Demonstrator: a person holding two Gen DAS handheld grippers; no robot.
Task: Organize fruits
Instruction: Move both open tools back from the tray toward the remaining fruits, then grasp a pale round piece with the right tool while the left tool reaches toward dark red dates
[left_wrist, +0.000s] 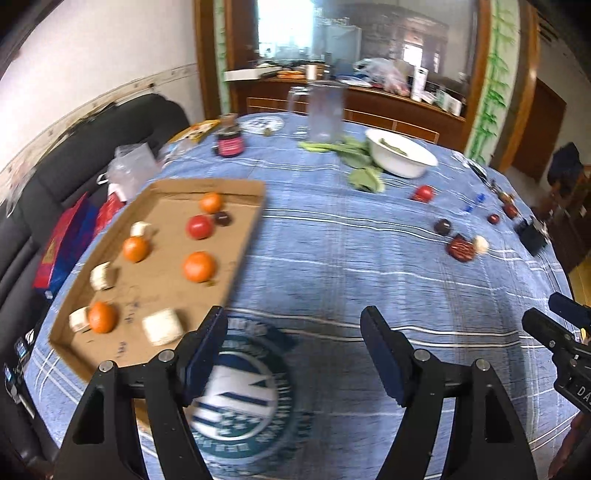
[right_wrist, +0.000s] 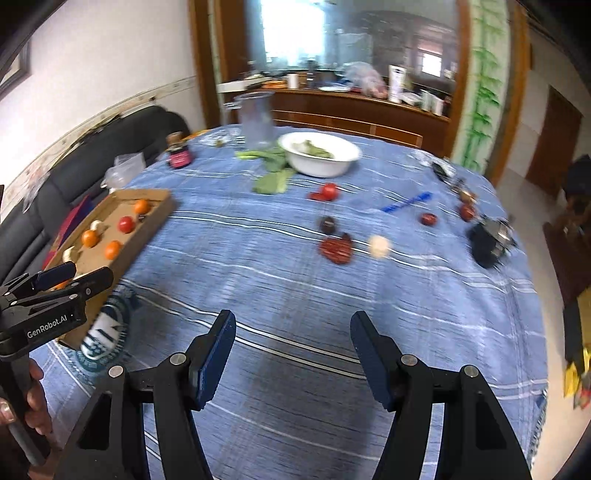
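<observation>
A cardboard tray (left_wrist: 255, 192) lies on the left of the blue tablecloth. It holds several oranges (left_wrist: 199, 266), a tomato (left_wrist: 199, 226), a dark fruit and white chunks (left_wrist: 162, 326). Loose on the cloth to the right are a tomato (right_wrist: 328, 191), a dark round fruit (right_wrist: 327, 224), a pile of red dates (right_wrist: 337, 249), a white piece (right_wrist: 379, 246) and small red fruits (right_wrist: 429, 218). My left gripper (left_wrist: 293, 317) hangs open over bare cloth beside the tray's near corner. My right gripper (right_wrist: 293, 319) is open too, short of the dates, with nothing between its fingers.
At the back stand a white bowl (right_wrist: 319, 153) with greens, loose leaves (right_wrist: 271, 182), a clear jug (right_wrist: 255, 118) and a dark jar (right_wrist: 179, 153). A black object (right_wrist: 489, 238) sits near the right table edge. A dark sofa (left_wrist: 74, 155) with bags runs along the left.
</observation>
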